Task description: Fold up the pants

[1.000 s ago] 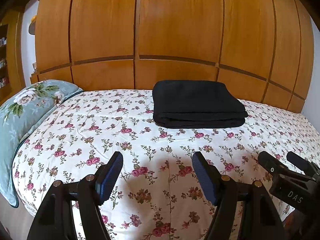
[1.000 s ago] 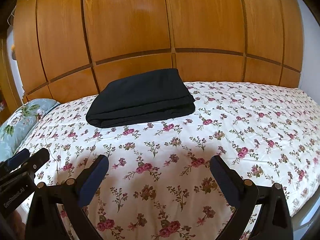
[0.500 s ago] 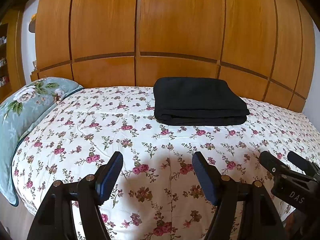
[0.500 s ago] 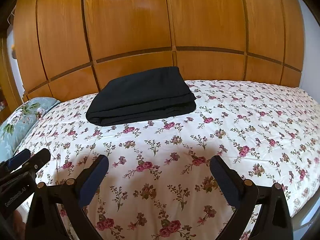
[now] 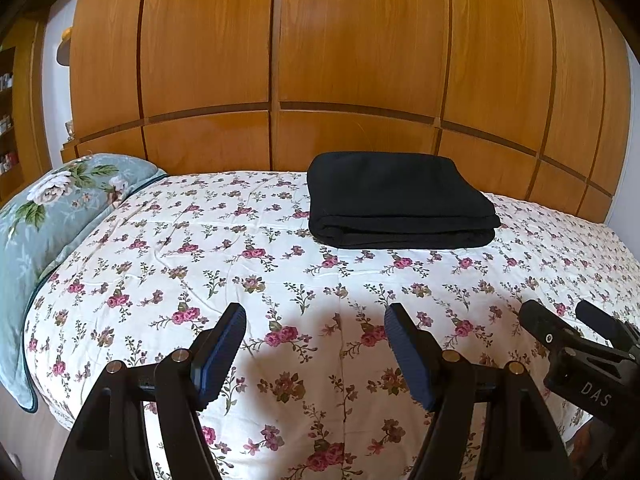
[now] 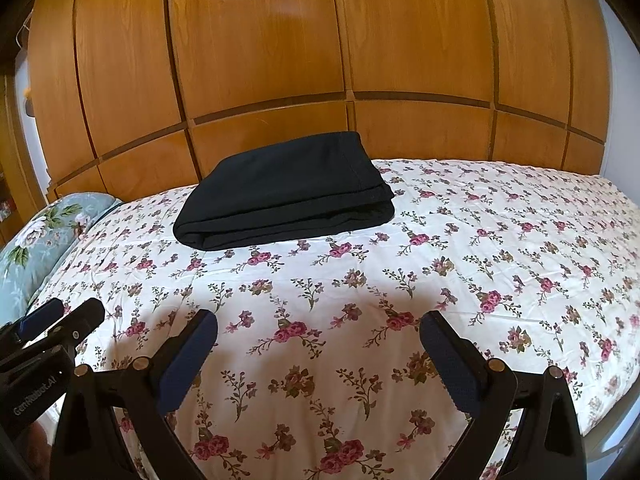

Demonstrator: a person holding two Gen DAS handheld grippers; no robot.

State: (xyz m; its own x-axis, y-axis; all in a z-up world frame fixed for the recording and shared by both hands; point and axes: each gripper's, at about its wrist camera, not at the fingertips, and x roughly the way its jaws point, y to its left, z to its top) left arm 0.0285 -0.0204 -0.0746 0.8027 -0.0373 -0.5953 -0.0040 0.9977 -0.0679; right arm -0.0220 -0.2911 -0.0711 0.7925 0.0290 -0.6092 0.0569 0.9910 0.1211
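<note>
Home bedroom, probably: floral-quilted bed [image 5: 280, 280], pillow [image 5: 60, 208], wooden wardrobe [image 5: 360, 60]

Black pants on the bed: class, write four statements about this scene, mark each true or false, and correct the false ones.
1. The black pants lie folded on the floral bedspread. True.
2. The left gripper is clamped on the pants. False: it is open and apart from them.
3. A floral pillow lies at the bed's left edge. True.
4. The right gripper holds a shirt. False: it is open and empty.
</note>
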